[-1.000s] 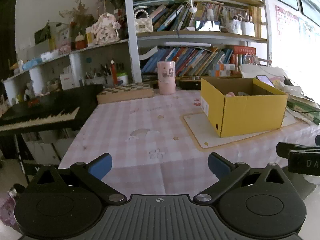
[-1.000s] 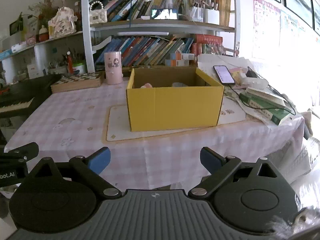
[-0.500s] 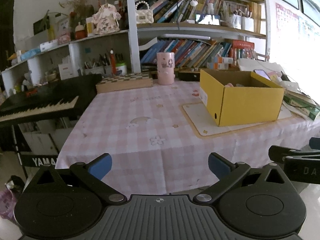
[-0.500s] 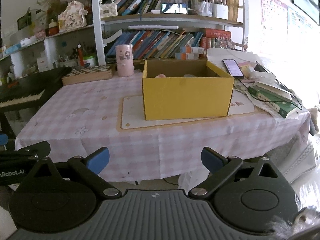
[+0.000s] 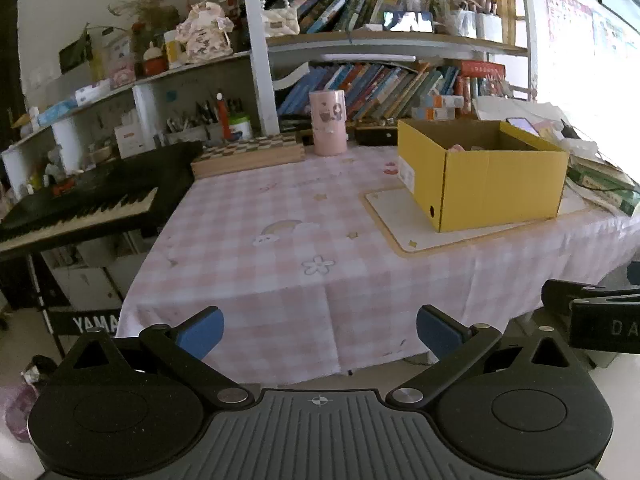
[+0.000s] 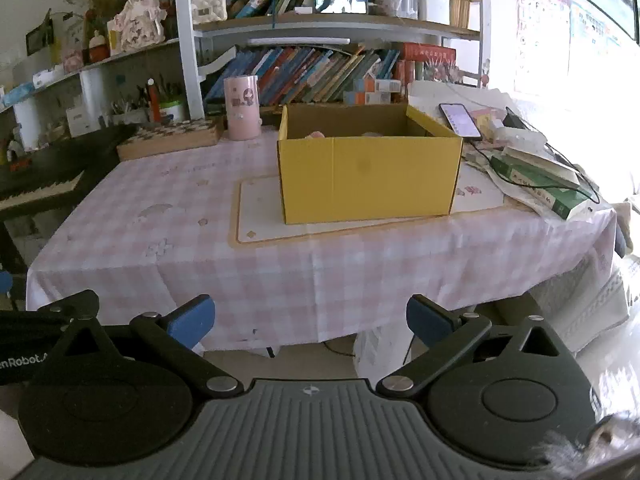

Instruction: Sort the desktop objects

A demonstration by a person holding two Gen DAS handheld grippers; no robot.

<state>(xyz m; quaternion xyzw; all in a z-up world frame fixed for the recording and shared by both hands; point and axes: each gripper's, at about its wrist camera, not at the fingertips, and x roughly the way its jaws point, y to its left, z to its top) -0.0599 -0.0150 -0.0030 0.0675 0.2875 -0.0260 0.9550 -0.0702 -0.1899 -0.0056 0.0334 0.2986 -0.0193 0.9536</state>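
showing only rightward — phone [image 6: 460, 120], green book [image 6: 536, 192], beside yellow box [image 6: 368, 176]

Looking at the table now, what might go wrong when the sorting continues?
1. The phone leans beside the yellow box; moving the box may knock it over.
2. A cable runs over the books and could catch the open right tongs.
3. The pink cup stands tall and may tip.

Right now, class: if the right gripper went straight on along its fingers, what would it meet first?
Probably the pink checked tablecloth at the table's near edge. The right gripper is open and empty. The yellow box lies further back; depth is uncertain.
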